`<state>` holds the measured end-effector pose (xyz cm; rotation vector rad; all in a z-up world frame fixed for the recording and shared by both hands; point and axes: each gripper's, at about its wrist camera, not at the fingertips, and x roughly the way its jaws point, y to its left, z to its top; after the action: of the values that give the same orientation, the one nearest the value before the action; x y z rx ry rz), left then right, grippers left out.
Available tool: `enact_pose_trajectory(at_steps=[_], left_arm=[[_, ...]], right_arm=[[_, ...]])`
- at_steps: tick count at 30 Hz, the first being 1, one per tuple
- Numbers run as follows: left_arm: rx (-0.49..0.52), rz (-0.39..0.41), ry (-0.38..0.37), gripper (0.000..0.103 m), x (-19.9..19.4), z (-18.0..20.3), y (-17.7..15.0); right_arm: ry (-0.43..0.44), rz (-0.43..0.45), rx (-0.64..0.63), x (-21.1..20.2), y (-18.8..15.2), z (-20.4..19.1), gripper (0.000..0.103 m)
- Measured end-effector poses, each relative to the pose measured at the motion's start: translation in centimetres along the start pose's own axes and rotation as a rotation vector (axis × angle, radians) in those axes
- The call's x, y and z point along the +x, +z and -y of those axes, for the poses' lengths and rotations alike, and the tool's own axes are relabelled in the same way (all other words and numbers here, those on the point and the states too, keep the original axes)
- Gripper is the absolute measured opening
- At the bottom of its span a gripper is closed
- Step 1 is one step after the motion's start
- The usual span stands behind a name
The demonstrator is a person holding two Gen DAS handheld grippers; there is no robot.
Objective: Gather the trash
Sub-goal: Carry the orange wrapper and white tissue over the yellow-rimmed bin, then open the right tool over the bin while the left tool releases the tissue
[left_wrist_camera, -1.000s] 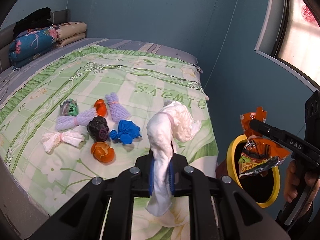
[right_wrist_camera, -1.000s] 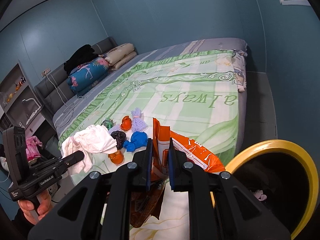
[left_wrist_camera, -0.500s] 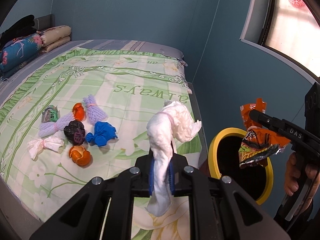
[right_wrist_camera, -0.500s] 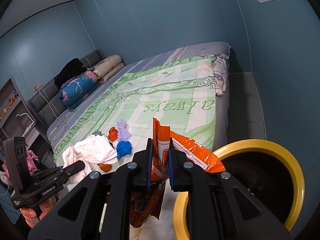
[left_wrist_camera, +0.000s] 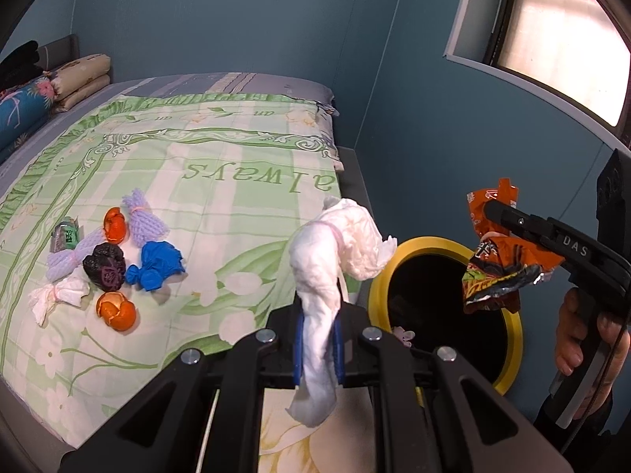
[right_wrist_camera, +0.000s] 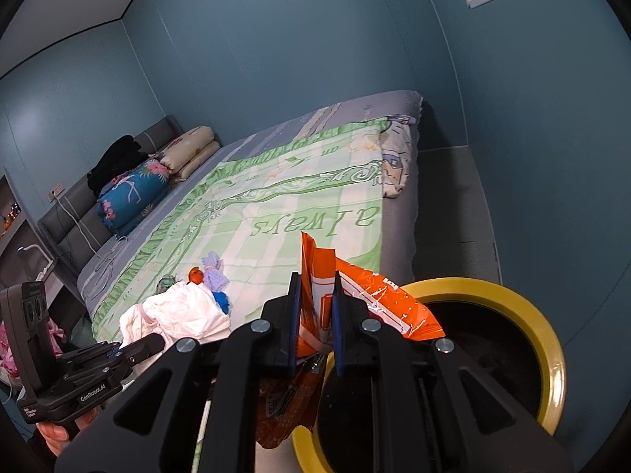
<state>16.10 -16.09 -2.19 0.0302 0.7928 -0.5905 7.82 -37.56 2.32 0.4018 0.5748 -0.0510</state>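
Note:
My left gripper [left_wrist_camera: 318,349] is shut on a crumpled white tissue wad [left_wrist_camera: 335,248], held over the bed's edge beside the yellow-rimmed black bin [left_wrist_camera: 512,331]. My right gripper [right_wrist_camera: 315,331] is shut on an orange snack wrapper [right_wrist_camera: 363,295], held above the bin's rim [right_wrist_camera: 552,354]; the wrapper also shows in the left wrist view [left_wrist_camera: 501,260]. More trash lies on the bed: blue wad [left_wrist_camera: 157,266], black wad [left_wrist_camera: 104,266], orange peels [left_wrist_camera: 116,309], purple nets [left_wrist_camera: 144,222], white tissue [left_wrist_camera: 55,295], green packet [left_wrist_camera: 67,232].
The bed with a green "always" quilt [left_wrist_camera: 197,149] fills the left. Pillows [left_wrist_camera: 83,82] lie at the headboard. Blue walls stand close behind the bin, with a window [left_wrist_camera: 552,31] above. A small pink scrap [left_wrist_camera: 402,333] lies in the bin.
Both grippers have moved right, toward the bin. The bin now fills more of both views, and the wrapper hangs over its opening. Both grips are unchanged.

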Motion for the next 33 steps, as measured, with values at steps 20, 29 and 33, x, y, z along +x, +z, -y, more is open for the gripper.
enact_pose_trajectory(at_steps=[20, 29, 33], left_arm=[[0.120, -0.092, -0.064, 0.011, 4.9, 7.3, 0.3], [0.129, -0.139, -0.101, 0.011, 7.4, 9.4, 0.1], [0.136, -0.151, -0.133, 0.011, 7.9, 10.3, -0.1]], right_arm=[[-0.095, -0.003, 0.062, -0.9, -0.5, 6.0, 0.013], [-0.164, 0.035, 0.054, -1.8, -0.7, 7.4, 0.013], [-0.168, 0.030, 0.059, -1.6, -0.9, 8.1, 0.014]])
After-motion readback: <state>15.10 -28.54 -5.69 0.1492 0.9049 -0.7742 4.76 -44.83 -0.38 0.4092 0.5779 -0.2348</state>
